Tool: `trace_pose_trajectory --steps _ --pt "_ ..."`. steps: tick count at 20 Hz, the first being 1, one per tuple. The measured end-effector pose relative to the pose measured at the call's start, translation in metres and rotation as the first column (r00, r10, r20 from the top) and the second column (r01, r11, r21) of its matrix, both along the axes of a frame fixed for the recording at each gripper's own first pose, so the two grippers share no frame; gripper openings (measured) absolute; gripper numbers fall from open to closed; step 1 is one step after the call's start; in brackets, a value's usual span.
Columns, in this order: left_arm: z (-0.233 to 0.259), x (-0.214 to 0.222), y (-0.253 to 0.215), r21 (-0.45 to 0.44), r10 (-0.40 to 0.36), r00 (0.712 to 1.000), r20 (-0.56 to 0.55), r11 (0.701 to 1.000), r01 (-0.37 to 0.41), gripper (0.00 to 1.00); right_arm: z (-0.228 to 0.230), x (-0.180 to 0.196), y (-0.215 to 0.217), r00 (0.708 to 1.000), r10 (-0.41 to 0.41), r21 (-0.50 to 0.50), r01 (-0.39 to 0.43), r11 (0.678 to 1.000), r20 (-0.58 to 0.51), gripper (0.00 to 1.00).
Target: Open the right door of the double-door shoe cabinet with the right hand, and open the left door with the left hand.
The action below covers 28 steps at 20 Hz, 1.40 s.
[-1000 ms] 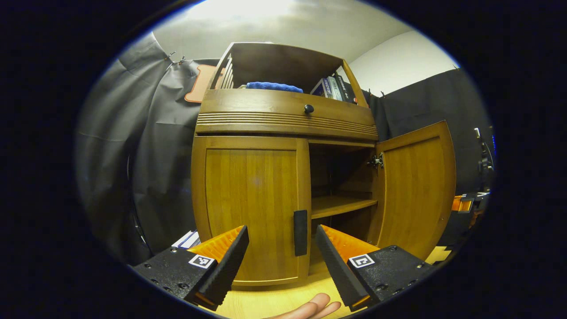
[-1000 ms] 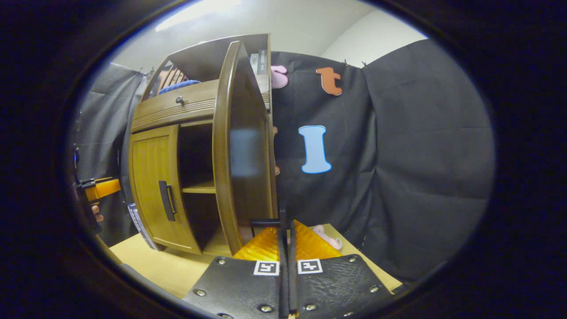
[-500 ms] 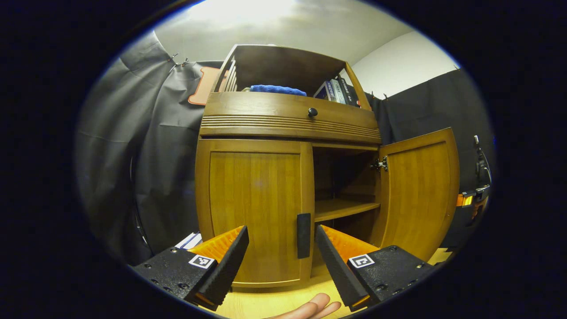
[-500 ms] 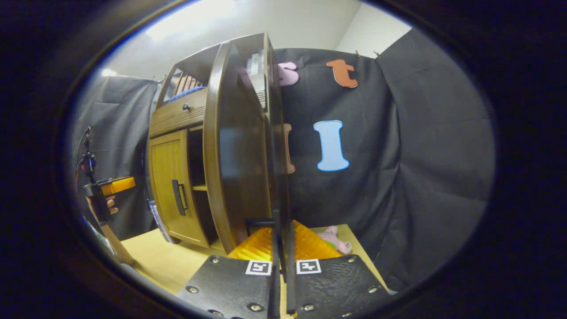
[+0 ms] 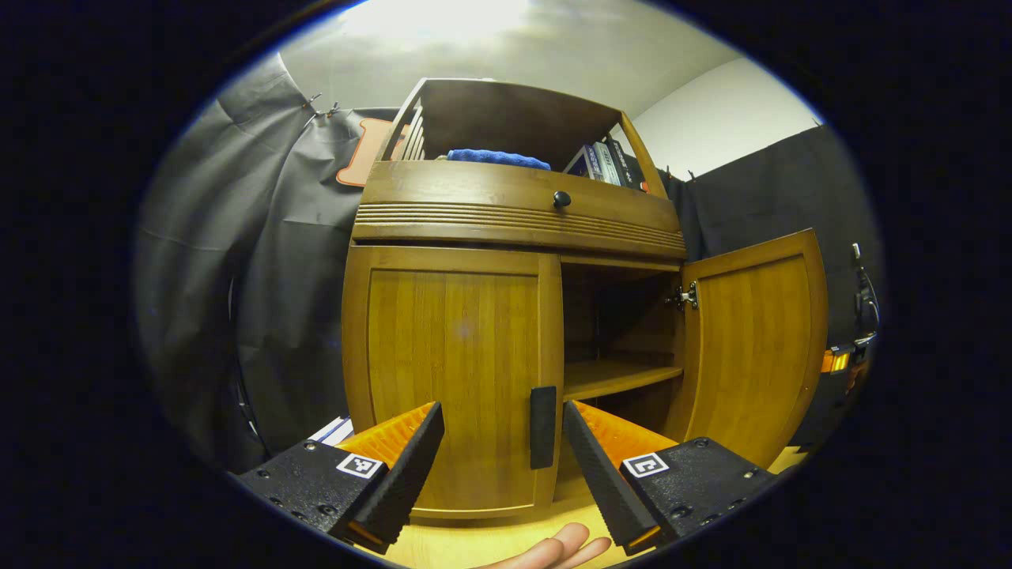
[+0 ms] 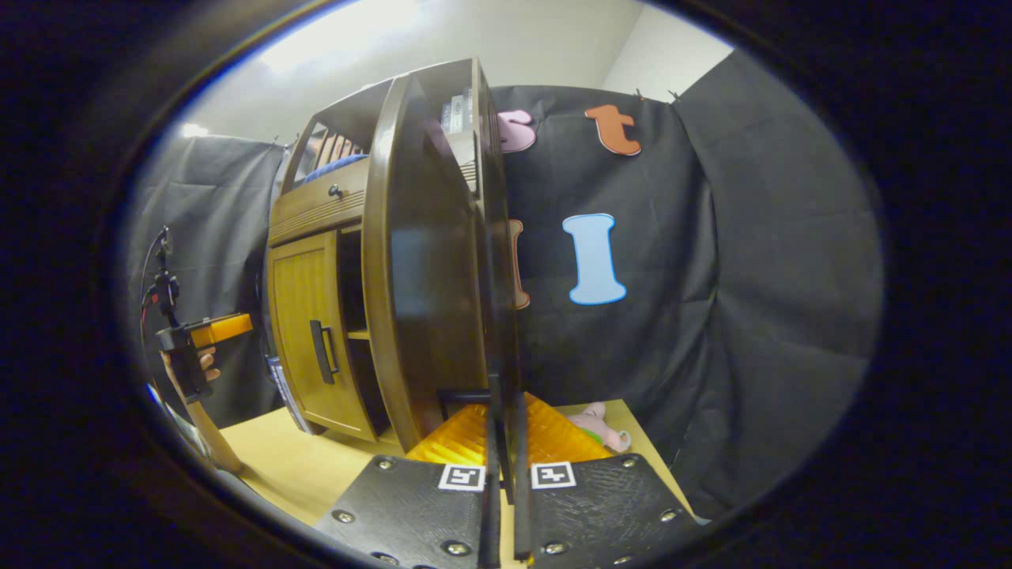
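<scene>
Left gripper (image 5: 504,442), jaws apart, frames the upright handle (image 5: 542,427) of the shut left door (image 5: 451,371) at lower centre; right gripper (image 6: 504,431) clamps the open right door's handle (image 6: 466,394).

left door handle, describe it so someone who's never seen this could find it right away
Start at the wooden shoe cabinet. Its left door is closed, beside the open compartment. The left door handle is the black vertical bar low on that door's inner edge, unlike the small round black knob on the drawer above.

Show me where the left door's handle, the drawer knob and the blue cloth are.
left door's handle (image 5: 542,427), left gripper view, middle of black bar.
drawer knob (image 5: 561,198), left gripper view, its round face.
blue cloth (image 5: 498,158), left gripper view, front edge.
</scene>
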<state>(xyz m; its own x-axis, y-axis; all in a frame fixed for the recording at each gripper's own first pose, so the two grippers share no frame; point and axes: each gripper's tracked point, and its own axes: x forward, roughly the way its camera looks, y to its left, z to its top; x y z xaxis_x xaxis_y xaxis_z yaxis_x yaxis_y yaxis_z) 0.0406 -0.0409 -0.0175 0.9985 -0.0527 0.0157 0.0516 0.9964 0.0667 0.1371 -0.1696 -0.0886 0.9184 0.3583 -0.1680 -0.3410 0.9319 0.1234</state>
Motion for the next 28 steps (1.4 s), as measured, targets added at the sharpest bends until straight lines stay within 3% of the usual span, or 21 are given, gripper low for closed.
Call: trace_pose_trajectory --steps 4,10,12,13,15,16,20,22,24,25,26,28 --pt "0.003 0.014 -0.003 0.005 0.007 0.999 0.053 1.000 -0.007 0.91 0.000 -0.002 0.000 1.000 -0.012 -0.025 0.012 1.000 0.006 0.07" --pt "-0.016 0.047 -0.019 0.080 0.003 0.997 0.076 0.997 -0.009 0.91 -0.003 -0.019 -0.009 0.998 -0.039 -0.094 0.044 0.995 0.046 0.05" --pt "-0.030 0.064 -0.026 0.084 -0.002 0.998 0.066 0.996 -0.003 0.93 -0.003 -0.031 -0.018 0.998 -0.046 -0.070 0.048 0.996 0.036 0.28" --pt "-0.037 0.070 -0.030 0.089 -0.009 0.998 0.058 0.996 0.004 0.93 -0.002 -0.035 -0.018 0.997 -0.063 -0.060 0.065 0.996 0.038 0.29" --pt "-0.053 0.087 -0.037 0.091 -0.012 0.999 0.037 0.996 0.009 0.94 0.003 -0.032 -0.039 0.981 -0.172 -0.085 0.180 0.980 0.088 0.28" --pt "-0.059 0.095 -0.039 0.086 -0.010 0.999 0.032 0.996 0.008 0.94 0.007 -0.035 -0.045 0.975 -0.199 -0.076 0.207 0.975 0.104 0.33" --pt "-0.074 0.116 -0.039 0.048 -0.014 0.999 0.029 0.999 0.013 0.81 0.026 -0.063 -0.025 0.971 -0.187 0.023 0.186 0.982 0.147 0.78" --pt "-0.079 0.128 -0.037 0.032 -0.007 0.999 0.032 0.999 0.006 0.65 0.031 -0.072 -0.009 0.974 -0.159 0.047 0.153 0.987 0.161 0.78" --pt "-0.099 0.136 -0.037 0.003 -0.008 0.998 -0.058 1.000 0.008 0.51 0.035 -0.083 0.011 0.977 -0.124 0.058 0.116 0.992 0.172 0.78" --pt "-0.107 0.134 -0.036 0.000 -0.006 0.996 -0.088 1.000 0.006 0.43 0.040 -0.088 0.019 0.977 -0.111 0.060 0.101 0.993 0.184 0.84" --pt "-0.100 0.136 -0.037 -0.003 -0.007 0.999 -0.051 1.000 0.006 0.36 0.047 -0.093 0.029 0.976 -0.097 0.064 0.086 0.994 0.197 0.84" --pt "-0.104 0.133 -0.037 0.024 -0.004 0.998 -0.066 1.000 0.006 0.34 0.058 -0.102 0.045 0.973 -0.077 0.058 0.066 0.996 0.218 0.84"
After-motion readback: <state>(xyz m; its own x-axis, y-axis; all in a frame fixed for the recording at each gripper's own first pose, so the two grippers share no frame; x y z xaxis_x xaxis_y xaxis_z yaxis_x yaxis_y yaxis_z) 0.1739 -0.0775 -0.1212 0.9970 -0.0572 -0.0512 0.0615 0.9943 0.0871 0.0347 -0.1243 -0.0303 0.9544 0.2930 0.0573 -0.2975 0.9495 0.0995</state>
